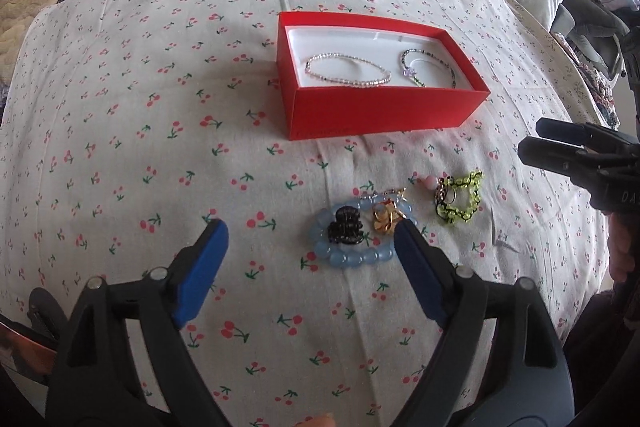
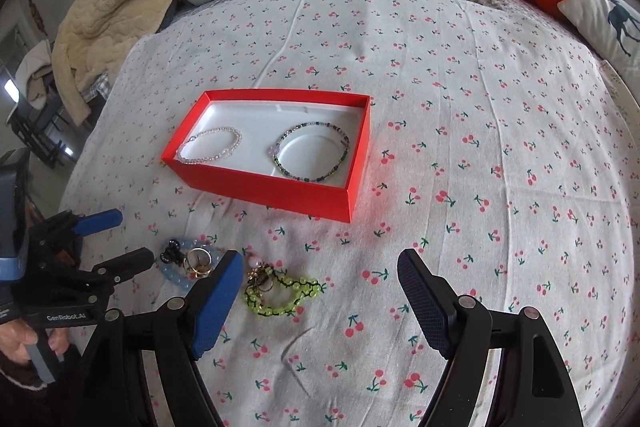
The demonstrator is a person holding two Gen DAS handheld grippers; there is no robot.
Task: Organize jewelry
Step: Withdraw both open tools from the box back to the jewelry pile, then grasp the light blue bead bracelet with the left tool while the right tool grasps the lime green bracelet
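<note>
Left claw [image 1: 308, 241] gaped wide and empty over loose jewelry, right claw [image 2: 320, 269] likewise.
Blue bracelet [image 1: 352, 259] and green bracelet [image 1: 460, 199] lay on bedsheet [image 1: 160, 107] near its front edge; next needs closing on one, carrying to red box [image 1: 380, 111].

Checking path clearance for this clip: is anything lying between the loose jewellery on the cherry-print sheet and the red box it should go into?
Nothing visible does. Only bare cherry-print sheet separates the pale blue bead bracelet and the yellow-green beaded bracelet from the open red cardboard box. Its near wall must be cleared from above.
</note>
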